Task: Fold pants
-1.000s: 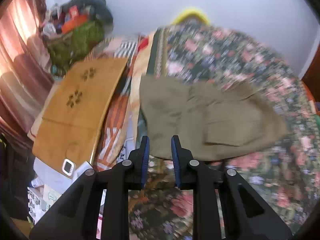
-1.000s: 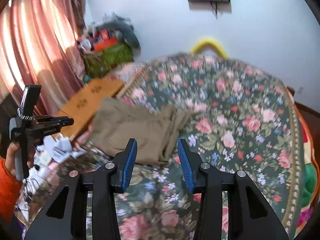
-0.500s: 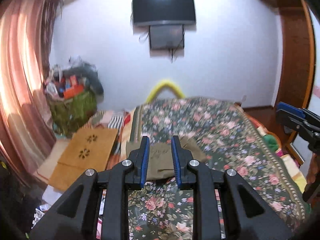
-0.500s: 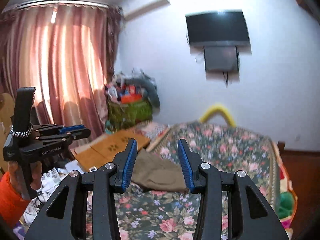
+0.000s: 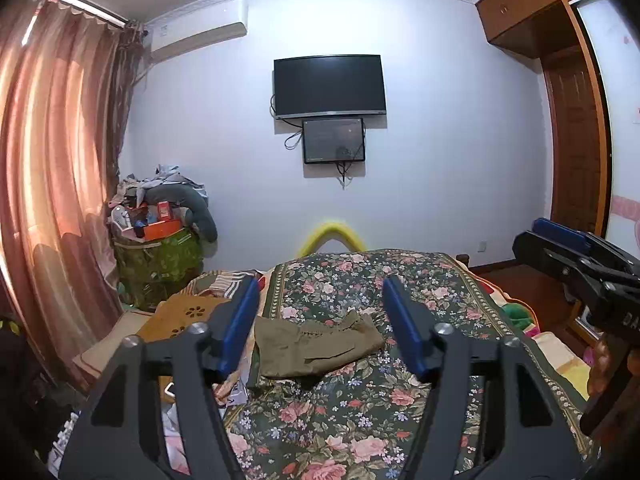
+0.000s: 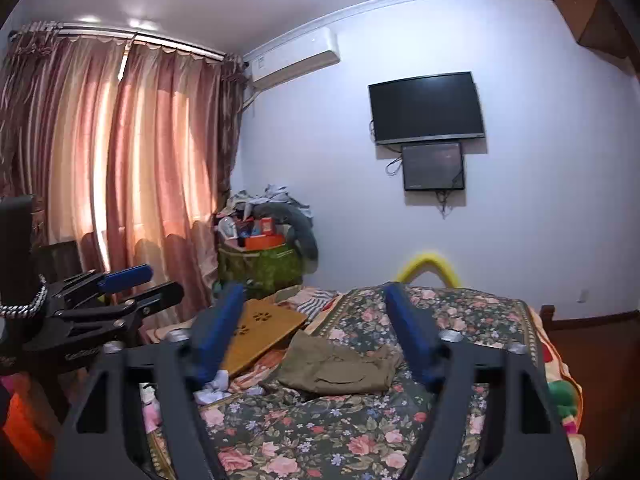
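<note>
Both tongs, left (image 5: 320, 324) and right (image 6: 316, 332), gape wide, holding nothing; folded pants (image 5: 316, 346) lie lengthwise left-to-right at centre frame on the bed (image 5: 360, 420).

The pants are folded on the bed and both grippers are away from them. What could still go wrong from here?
1. The pants lie near the bed's left edge, beside a wooden board and clutter; a nudge may push them off.
2. The bundle's top flaps look loose and uneven, so it may spring open.
3. Both the left gripper and the right gripper have open jaws; on returning, they could snag the fabric.
</note>
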{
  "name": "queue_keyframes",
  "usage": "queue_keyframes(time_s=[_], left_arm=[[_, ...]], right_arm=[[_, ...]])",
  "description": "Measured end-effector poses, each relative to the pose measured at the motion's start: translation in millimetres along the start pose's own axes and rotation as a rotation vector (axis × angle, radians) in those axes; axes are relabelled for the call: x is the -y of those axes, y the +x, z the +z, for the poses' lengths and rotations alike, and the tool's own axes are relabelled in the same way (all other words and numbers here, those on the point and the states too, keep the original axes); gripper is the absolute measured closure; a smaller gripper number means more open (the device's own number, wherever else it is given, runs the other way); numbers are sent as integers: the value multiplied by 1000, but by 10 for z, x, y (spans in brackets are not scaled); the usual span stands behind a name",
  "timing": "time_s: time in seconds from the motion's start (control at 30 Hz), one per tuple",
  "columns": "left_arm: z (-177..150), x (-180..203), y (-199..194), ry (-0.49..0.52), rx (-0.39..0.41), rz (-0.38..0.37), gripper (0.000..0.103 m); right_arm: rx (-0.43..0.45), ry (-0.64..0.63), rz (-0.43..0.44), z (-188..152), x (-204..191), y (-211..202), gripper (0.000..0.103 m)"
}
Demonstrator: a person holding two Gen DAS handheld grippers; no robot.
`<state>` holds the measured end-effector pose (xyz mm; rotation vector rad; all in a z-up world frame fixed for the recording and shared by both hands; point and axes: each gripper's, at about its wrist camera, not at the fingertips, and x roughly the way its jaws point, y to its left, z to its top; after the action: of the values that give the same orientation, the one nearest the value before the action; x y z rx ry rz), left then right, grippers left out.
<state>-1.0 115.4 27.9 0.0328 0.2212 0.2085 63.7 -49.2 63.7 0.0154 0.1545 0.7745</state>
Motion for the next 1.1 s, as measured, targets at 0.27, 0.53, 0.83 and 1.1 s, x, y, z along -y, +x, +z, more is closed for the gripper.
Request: queue_keyframes(time_s=[0.27,0.53,0.83,1.1], left_arm=[[-78,-85,-78,-61,-1,11,9],[-82,-95,-133,-68,7,13,6],[-81,-92,-150,-68,12,14,4],[-71,-89,-122,-67,9,21,1]], right_arm=[[-3,-39,-72,-15,-62,-76,0],[-26,-48,-76,-83,-61,-107,0],[-39,-40,-68,-107,-43,-109,0],[-47,-31,-71,-112,-39,-117,0]])
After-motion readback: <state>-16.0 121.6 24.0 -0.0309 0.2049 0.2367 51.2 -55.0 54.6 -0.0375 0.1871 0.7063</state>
